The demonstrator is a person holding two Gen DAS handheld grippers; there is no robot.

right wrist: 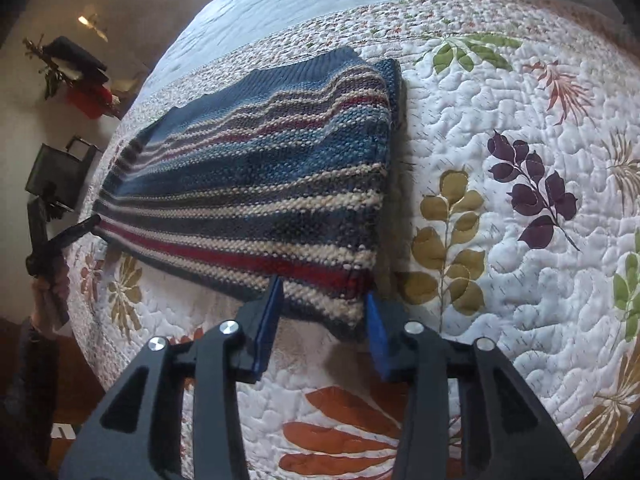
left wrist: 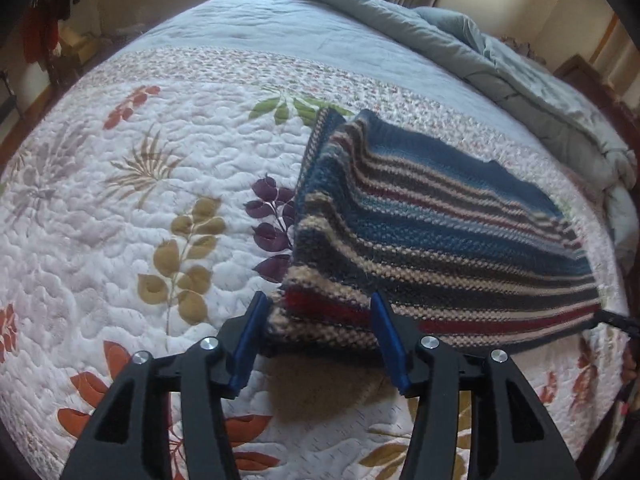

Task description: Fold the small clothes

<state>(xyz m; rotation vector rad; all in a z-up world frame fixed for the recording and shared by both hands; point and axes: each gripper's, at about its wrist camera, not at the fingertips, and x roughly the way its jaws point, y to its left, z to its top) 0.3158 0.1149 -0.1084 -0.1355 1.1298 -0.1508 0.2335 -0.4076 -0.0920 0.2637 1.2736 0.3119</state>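
Observation:
A folded knit sweater (left wrist: 440, 220) with blue, red, tan and dark stripes lies on the floral quilt (left wrist: 160, 200). My left gripper (left wrist: 318, 300) stands open at its near left corner. The corner sits between the blue pads (left wrist: 248, 344) without being pinched. In the right wrist view the same sweater (right wrist: 260, 168) stretches away to the left. My right gripper (right wrist: 323, 290) is open around its near right corner, pads (right wrist: 376, 332) close beside the knit. The sweater's near edge casts a shadow on the quilt (right wrist: 520, 120). The other gripper's dark finger (right wrist: 76, 232) touches the far corner.
A grey duvet (left wrist: 480, 48) is bunched along the head of the bed. The bed's edge curves down at the left of the right wrist view, where a hand (right wrist: 44, 280), a dark stand (right wrist: 60, 176) and a red item (right wrist: 88, 100) show beyond it.

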